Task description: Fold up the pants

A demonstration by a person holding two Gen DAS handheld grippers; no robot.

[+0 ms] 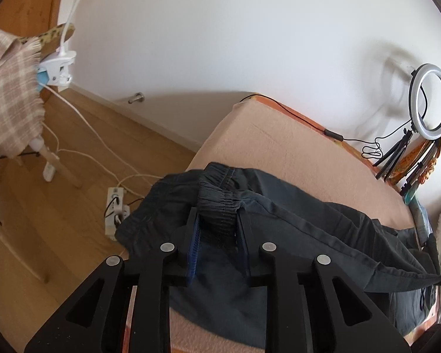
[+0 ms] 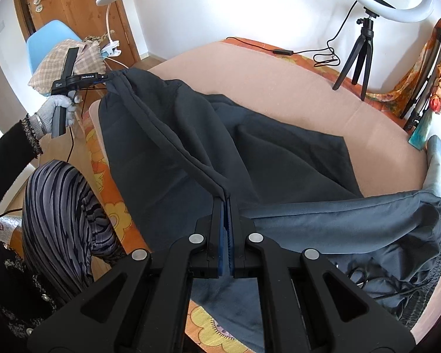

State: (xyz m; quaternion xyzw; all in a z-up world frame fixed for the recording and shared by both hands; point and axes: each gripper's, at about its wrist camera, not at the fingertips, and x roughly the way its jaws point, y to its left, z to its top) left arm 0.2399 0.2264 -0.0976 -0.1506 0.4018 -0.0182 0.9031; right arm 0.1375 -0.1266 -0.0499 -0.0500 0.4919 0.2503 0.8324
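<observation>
Nearest the lens in the right wrist view, the right claw [image 2: 225, 203] is clamped tight on a folded edge of the dark pants [image 2: 191, 135], its blue pads pressed together with the cloth pinched between them. From there the seam runs taut up and away to the left claw [image 2: 110, 75], carried by a gloved hand [image 2: 57, 108] past the bed's edge. In the left wrist view that left claw [image 1: 219, 217] grips the bunched elastic cuff [image 1: 217, 203] between jaws standing partly apart, the thick gather filling the gap. Holding both ends of one edge keeps it straight, probably so the leg can be laid down flat. The rest of the pants lie spread on the peach-covered bed [image 2: 279, 67]. Beyond stands a ring light [image 2: 397, 3] on its tripod against the wall.
</observation>
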